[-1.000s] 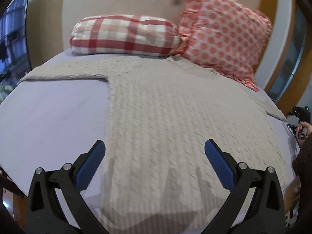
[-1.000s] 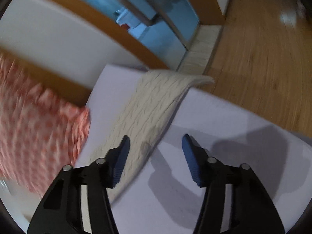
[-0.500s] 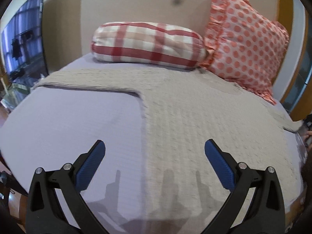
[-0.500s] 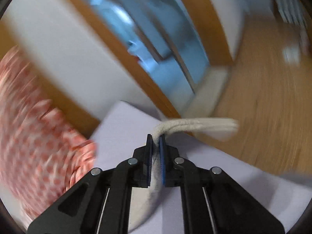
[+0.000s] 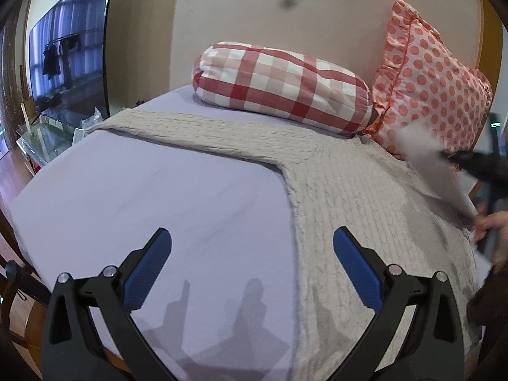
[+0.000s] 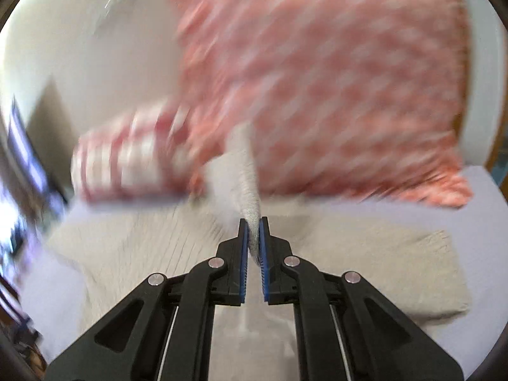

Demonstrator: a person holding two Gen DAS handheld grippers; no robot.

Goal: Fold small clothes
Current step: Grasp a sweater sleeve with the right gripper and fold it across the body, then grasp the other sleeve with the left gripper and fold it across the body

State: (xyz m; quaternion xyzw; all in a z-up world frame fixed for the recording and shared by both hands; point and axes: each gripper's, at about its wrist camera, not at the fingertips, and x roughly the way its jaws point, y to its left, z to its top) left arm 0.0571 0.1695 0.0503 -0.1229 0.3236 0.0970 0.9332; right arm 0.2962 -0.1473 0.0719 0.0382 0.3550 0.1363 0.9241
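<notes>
A beige knitted sweater [image 5: 355, 197] lies spread flat on the lilac bed sheet [image 5: 165, 197], one sleeve [image 5: 203, 130] stretched out to the left. My left gripper [image 5: 252, 254] hovers wide open above the sheet beside the sweater's body, holding nothing. My right gripper [image 6: 253, 238] is shut on the other sleeve [image 6: 247, 187], which rises in a blurred strip above the sweater's body [image 6: 133, 254]. In the left wrist view that lifted sleeve [image 5: 435, 168] shows at the right edge, with the dark right gripper [image 5: 451, 157] behind it.
A red checked bolster [image 5: 282, 92] and an orange dotted pillow [image 5: 431, 85] lean against the beige headboard [image 5: 254, 12]. A person's hand [image 5: 492, 222] shows at the right edge. A dark screen [image 5: 66, 54] and a glass stand [image 5: 41, 139] sit left of the bed.
My right gripper closed on the right sleeve at the bed's edge and swung it up and over the sweater's body. My left gripper drifted left over the sheet, still open.
</notes>
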